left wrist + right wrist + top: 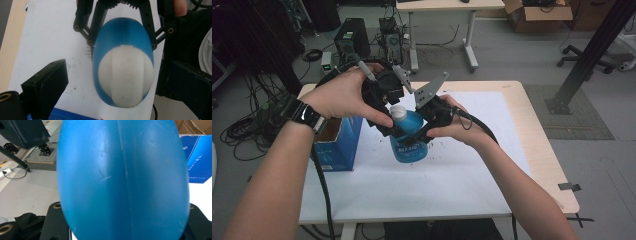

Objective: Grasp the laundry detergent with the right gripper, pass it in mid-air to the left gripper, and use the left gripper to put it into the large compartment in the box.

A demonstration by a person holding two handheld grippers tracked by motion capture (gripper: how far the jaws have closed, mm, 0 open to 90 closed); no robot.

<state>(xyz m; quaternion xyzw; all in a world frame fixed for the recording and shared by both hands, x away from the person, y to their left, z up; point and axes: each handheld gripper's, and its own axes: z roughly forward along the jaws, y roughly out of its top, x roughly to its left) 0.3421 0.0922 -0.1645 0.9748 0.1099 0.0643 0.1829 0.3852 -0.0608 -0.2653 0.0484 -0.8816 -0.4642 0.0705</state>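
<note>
Blue bottle (409, 140) w/ white cap (397, 112) is held above the tabletop (522, 125) centre. Right gripper (422, 132) jaws are clamped on its body. Left gripper (387, 125) jaws stand wide apart either side of the cap, not touching. Blue box (339, 145) sits left.

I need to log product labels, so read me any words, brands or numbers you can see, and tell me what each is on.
Blue plastic bottle with white cap: dark print on its front label, too blurred to read.
Blue cardboard box: a line of small white print along its side, too small to read.
No other text is legible.
</note>
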